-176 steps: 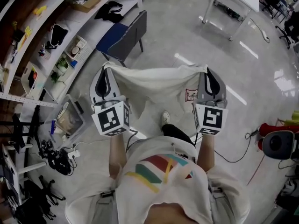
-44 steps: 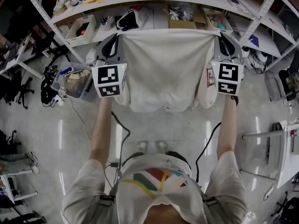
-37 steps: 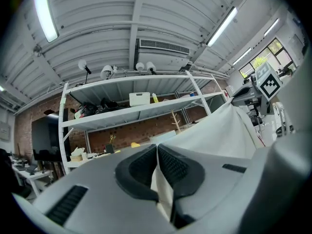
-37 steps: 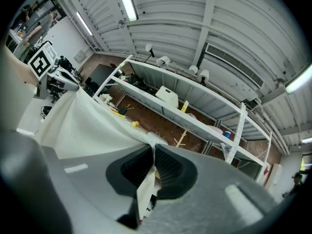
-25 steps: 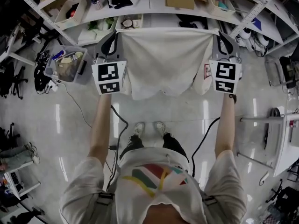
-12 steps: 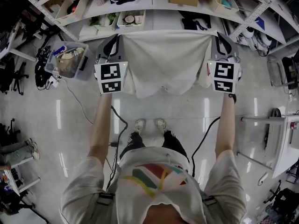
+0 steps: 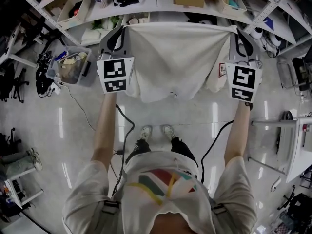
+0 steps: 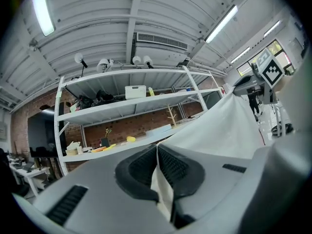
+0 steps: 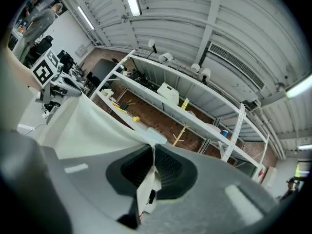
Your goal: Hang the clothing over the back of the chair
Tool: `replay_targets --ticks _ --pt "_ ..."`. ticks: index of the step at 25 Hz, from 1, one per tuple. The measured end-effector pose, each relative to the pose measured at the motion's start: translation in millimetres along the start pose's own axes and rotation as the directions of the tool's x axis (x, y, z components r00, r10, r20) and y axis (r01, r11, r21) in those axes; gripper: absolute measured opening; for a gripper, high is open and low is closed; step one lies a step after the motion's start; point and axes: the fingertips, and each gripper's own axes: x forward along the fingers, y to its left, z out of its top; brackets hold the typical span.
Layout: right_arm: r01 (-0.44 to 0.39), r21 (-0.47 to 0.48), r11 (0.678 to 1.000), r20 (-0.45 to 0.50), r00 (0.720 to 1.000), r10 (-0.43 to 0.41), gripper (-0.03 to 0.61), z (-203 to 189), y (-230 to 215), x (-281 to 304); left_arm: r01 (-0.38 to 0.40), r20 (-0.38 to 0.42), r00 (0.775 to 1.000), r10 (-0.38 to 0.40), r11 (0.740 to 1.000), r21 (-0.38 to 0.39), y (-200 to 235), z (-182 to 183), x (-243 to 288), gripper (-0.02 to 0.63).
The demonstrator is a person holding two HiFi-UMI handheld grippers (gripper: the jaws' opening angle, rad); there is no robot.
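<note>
Clothing (image 7: 170,57), a white garment, hangs spread flat between the two grippers, in the air in front of a shelf (image 7: 161,11) and above the floor (image 7: 185,116). The left gripper (image 7: 117,31) has its jaws pressed together on one top corner. Its own view shows a thin fold of the cloth (image 8: 229,130) pinched between the ribbed pads (image 8: 141,167). The right gripper (image 7: 239,33) is clamped on the other top corner; in its view the cloth (image 9: 83,126) runs into the closed jaws along with a small tag, too blurred to read.

The top hem is taut and nearly level. The bottom hem hangs loose and uneven, clear of the floor. The sheet hides the shelf's lower level and the floor right behind it. A red-and-white label (image 7: 216,75) near the right corner is half covered by that gripper's marker cube. The shelf's upper levels are cut off by the frame's top edge.

A bin (image 7: 72,65) of clutter sits just left of the left gripper. A white bench (image 7: 297,145) is cut off at the right edge. Open floor lies between the person's shoes (image 7: 155,130) and the shelf, crossed by a cable (image 7: 80,108).
</note>
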Motion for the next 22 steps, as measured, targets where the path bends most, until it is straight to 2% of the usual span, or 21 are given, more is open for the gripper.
replay_targets --ticks 11,16,22 --pt "0.056 -0.003 0.998 -0.001 0.998 -0.056 0.018 23 -7 -26 0.027 0.025 0.999 -0.026 1.000 -0.013 -2 5 5 0.018" --pt "0.002 0.064 0.998 -0.081 0.997 0.003 0.018 -9 5 -2 0.024 -0.010 1.000 -0.024 1.000 -0.008 -3 -10 5 0.018" --pt "-0.053 0.062 0.997 -0.149 0.987 0.062 0.018 -43 28 19 0.028 -0.083 0.996 -0.029 1.000 -0.008 -8 -44 5 0.018"
